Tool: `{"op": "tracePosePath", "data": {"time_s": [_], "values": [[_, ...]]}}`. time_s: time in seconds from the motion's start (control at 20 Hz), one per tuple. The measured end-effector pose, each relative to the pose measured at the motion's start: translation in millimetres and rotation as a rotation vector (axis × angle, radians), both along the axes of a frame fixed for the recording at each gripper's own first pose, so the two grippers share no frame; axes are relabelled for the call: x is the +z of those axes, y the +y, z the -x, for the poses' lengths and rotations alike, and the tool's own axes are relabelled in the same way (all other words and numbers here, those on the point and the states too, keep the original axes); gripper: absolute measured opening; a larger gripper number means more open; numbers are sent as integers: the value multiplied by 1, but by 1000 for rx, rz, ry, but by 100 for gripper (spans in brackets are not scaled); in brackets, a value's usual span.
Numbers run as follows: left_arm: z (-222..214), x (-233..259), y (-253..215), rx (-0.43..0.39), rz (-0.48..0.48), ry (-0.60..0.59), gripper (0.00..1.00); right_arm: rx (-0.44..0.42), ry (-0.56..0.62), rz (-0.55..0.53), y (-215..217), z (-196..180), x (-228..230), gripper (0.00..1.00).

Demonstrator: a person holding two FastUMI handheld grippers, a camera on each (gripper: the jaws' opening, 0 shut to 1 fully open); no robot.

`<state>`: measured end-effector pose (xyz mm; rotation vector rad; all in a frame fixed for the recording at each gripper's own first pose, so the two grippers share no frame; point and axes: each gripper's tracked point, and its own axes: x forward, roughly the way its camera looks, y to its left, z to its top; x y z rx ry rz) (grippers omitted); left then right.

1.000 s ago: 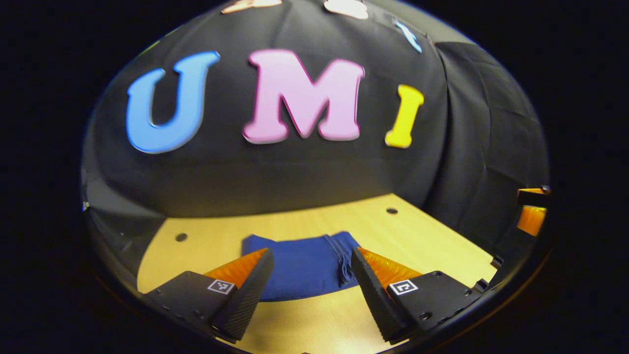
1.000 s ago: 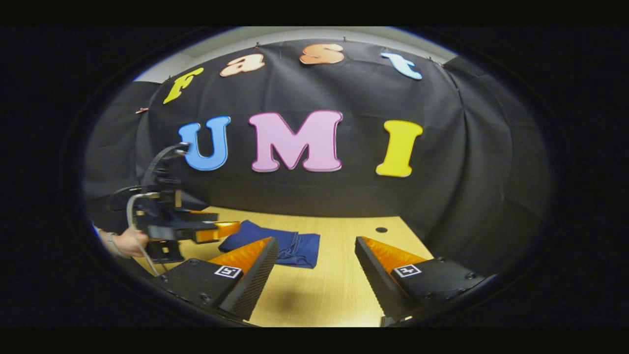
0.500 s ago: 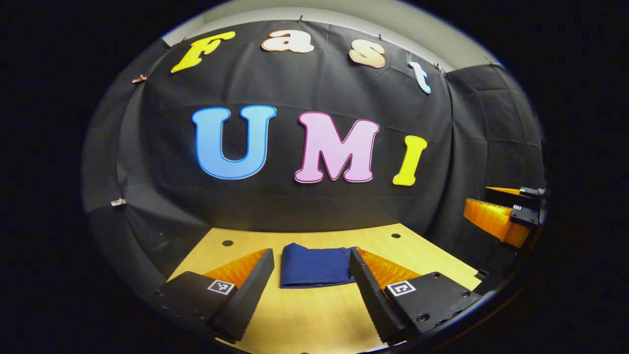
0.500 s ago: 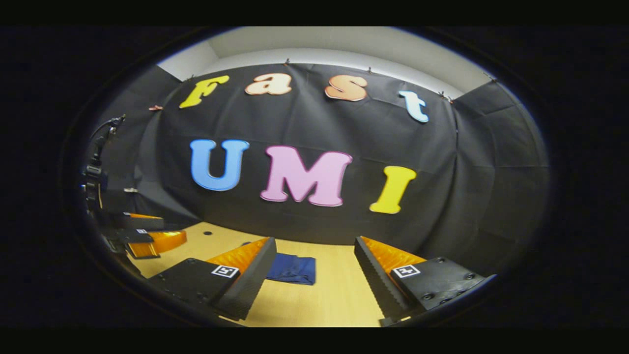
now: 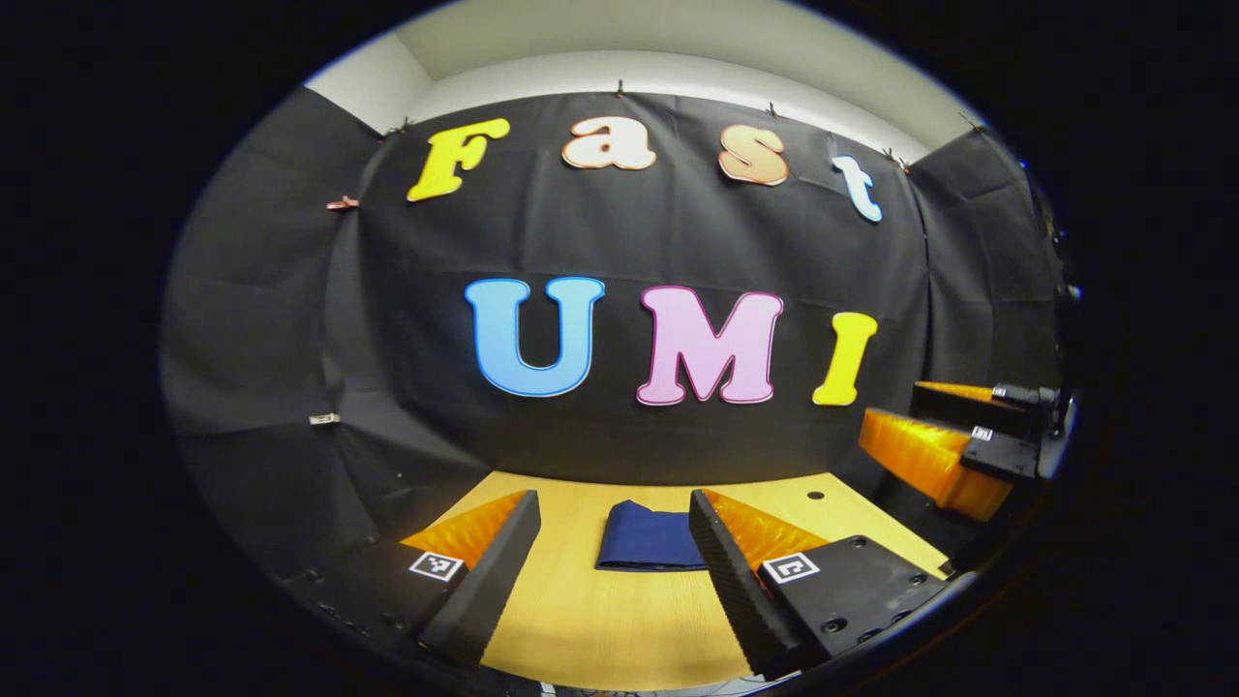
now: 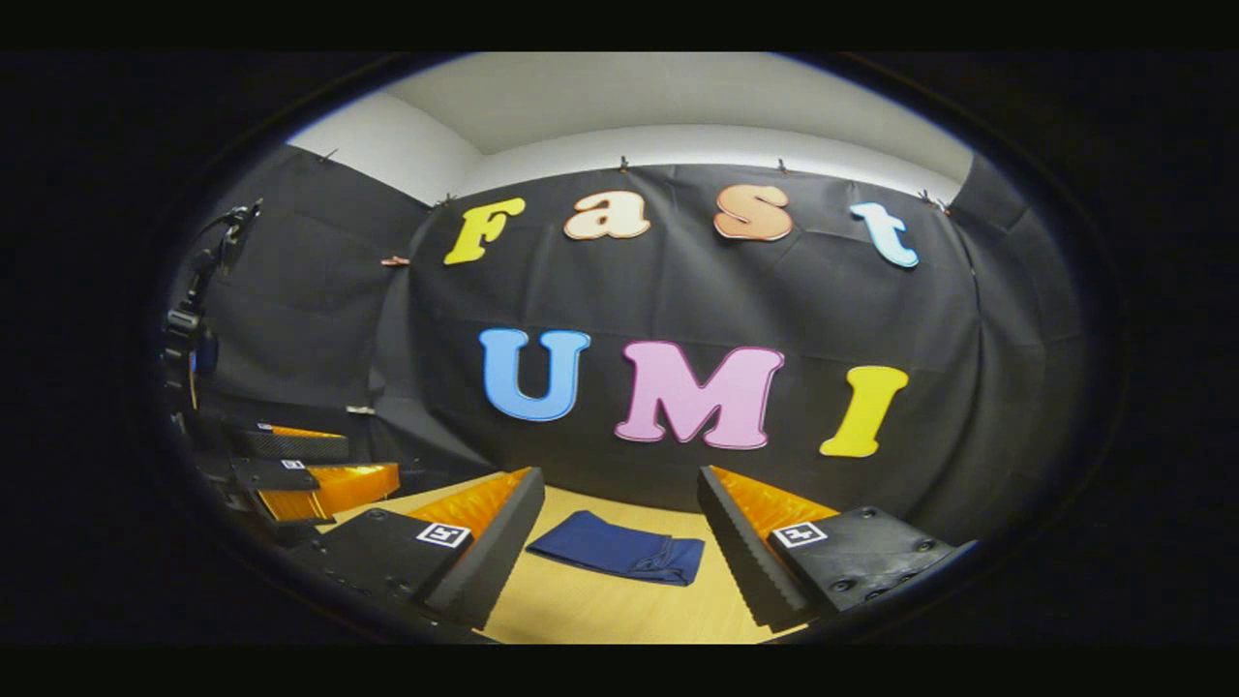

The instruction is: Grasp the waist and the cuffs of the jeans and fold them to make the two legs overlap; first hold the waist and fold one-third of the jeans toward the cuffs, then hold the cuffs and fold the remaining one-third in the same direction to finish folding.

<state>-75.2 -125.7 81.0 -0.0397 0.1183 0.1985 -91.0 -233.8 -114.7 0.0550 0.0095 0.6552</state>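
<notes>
Left gripper (image 5: 610,528) spread wide, nothing between the fingers, held above the near part of the worktop (image 5: 619,620) and well short of the cloth. Seen through the gap between those fingers: the jeans (image 5: 647,548), dark blue, folded into a compact flat packet lying on the light wooden worktop, toward its far edge, roughly midway between left and right edges, touching neither gripper. Right gripper (image 6: 619,528) likewise spread wide and empty, raised above the near part of the worktop (image 6: 600,610), apart from the jeans (image 6: 617,548). From the right gripper view, the packet lying slightly askew, its layered open ends toward the right, its smooth folded edge toward the left. A small round hole (image 5: 816,495) in the worktop near the far right corner, in the left gripper view. At the right rim of the left gripper view, the right gripper (image 5: 944,436) again, off beyond the right edge of the worktop, fingers apart, pointing inward. At the left rim of the right gripper view, the left gripper (image 6: 319,460) off beyond the left edge of the worktop, fingers apart, with dark rig hardware and a cable (image 6: 198,290) rising above it. Behind the worktop, a black cloth wall (image 6: 697,290) and pale room wall above it.
</notes>
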Motion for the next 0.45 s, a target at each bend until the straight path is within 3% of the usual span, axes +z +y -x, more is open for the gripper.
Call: {"op": "tracePosePath", "data": {"time_s": [0.25,0.45], "values": [[62,-2,-16,121,-13,15,96,114,15,25,-24,23,-17,96],[85,6,-16,180,-48,23,96,132,14,6,-30,19,-12,95]]}}
